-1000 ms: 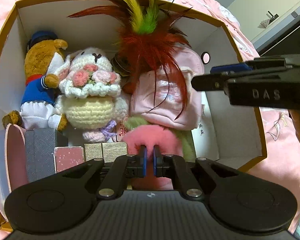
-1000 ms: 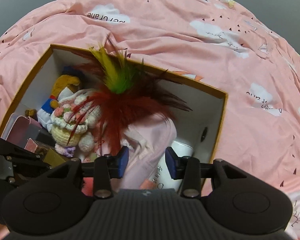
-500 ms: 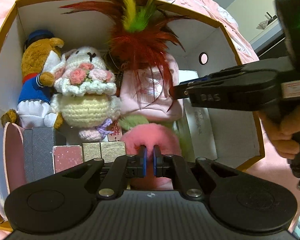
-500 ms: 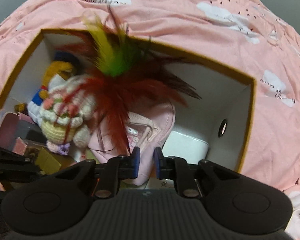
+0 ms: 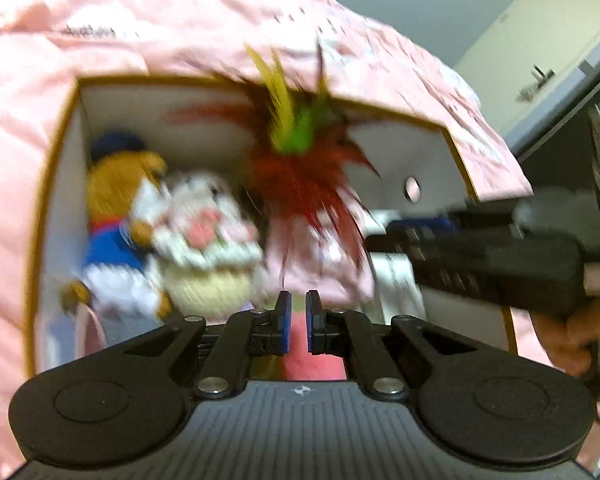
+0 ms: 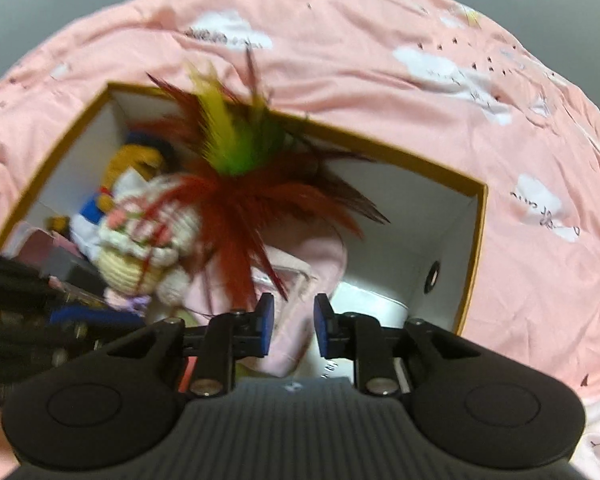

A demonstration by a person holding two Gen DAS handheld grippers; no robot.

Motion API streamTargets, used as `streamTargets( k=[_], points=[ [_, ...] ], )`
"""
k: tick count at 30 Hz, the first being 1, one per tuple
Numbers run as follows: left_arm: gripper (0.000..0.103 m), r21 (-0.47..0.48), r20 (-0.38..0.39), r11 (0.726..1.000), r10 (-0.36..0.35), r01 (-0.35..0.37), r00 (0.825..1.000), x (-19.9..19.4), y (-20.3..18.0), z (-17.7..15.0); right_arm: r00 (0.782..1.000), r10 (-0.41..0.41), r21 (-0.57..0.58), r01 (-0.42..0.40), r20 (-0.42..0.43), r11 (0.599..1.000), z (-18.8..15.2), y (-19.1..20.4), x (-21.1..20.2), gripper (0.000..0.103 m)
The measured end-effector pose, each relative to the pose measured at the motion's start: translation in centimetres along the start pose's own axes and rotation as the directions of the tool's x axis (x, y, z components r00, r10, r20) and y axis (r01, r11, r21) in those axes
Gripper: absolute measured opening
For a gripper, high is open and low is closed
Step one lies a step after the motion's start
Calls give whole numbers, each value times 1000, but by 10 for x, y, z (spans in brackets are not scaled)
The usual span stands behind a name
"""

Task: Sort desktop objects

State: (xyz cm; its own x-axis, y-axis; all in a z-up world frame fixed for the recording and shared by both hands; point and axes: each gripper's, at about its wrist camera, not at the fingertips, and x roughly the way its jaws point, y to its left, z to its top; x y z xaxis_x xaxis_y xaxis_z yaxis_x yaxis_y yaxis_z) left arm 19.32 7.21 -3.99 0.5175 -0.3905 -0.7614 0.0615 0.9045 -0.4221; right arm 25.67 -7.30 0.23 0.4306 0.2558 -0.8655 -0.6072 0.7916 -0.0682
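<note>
An open gold-rimmed white box (image 5: 456, 156) (image 6: 476, 232) lies on pink bedding. Inside stand a brown bear in blue (image 5: 112, 208), a crocheted bunny (image 5: 204, 240) (image 6: 140, 236), a pink cloth item (image 5: 324, 264) (image 6: 312, 256) and a red, yellow and green feather toy (image 5: 300, 168) (image 6: 236, 188). My left gripper (image 5: 295, 322) is above the box's near side, jaws almost together with a narrow gap, nothing between them; a pink fluffy thing (image 5: 312, 360) lies below. My right gripper (image 6: 293, 324) is open over the pink cloth, and shows at the right of the left wrist view (image 5: 400, 236).
A white container (image 6: 364, 304) lies at the box's right end, near a round hole in the wall (image 6: 433, 278). Small boxes (image 6: 60, 256) sit at the box's left end. Pink cloud-print bedding (image 6: 420, 72) surrounds the box. A door and furniture stand at far right (image 5: 540, 60).
My left gripper has pulled up and back from the box, its jaws a little wider apart. My right gripper, nearly shut half a second ago, has opened again. Both views are motion-blurred.
</note>
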Motion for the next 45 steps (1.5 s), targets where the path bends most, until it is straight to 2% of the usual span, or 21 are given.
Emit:
streamTargets(
  k=[3, 7, 11, 16, 18, 20, 28, 31, 33, 35, 37, 41, 45],
  points=[
    [7, -18, 33, 999, 36, -35, 999, 0, 8, 16, 1000, 15, 1, -15, 4, 1000, -3, 3, 0, 23],
    [7, -25, 54, 999, 40, -39, 998, -3, 14, 32, 999, 30, -5, -30, 15, 1000, -6, 8, 3, 22],
    [7, 55, 107, 988, 138, -144, 985, -2, 5, 34, 997, 70, 10, -70, 19, 998, -8, 10, 4, 23],
    [7, 79, 64, 983, 163, -167, 985, 8, 8, 31, 988, 138, 36, -140, 65, 989, -1, 11, 6, 23],
    [7, 85, 58, 981, 170, -174, 984, 7, 9, 29, 986, 138, 49, -143, 95, 988, 6, 12, 8, 27],
    [8, 92, 57, 980, 174, -179, 983, 5, 9, 27, 985, 125, 84, -136, 121, 987, 13, 9, 10, 51],
    [8, 71, 62, 985, 154, -159, 986, 3, 14, 24, 978, 128, 200, -161, 167, 966, 40, 2, 33, 54],
    [8, 74, 64, 985, 152, -157, 986, 4, 14, 24, 970, 148, 243, -193, 192, 951, 44, -2, 38, 51],
    [8, 78, 65, 985, 152, -157, 986, 4, 14, 24, 964, 159, 261, -213, 212, 942, 44, -4, 40, 39],
    [8, 76, 66, 985, 150, -155, 986, 4, 14, 24, 961, 162, 258, -218, 222, 941, 45, -3, 40, 11],
    [8, 74, 66, 986, 147, -152, 987, 4, 14, 24, 960, 163, 250, -220, 229, 943, 46, -3, 38, 3],
    [8, 77, 67, 985, 149, -154, 987, 4, 13, 24, 948, 182, 222, -243, 260, 944, 45, -3, 23, 1],
    [8, 82, 70, 984, 154, -160, 986, 5, 12, 23, 921, 204, 170, -271, 331, 947, 45, -5, -6, 1]
  ],
)
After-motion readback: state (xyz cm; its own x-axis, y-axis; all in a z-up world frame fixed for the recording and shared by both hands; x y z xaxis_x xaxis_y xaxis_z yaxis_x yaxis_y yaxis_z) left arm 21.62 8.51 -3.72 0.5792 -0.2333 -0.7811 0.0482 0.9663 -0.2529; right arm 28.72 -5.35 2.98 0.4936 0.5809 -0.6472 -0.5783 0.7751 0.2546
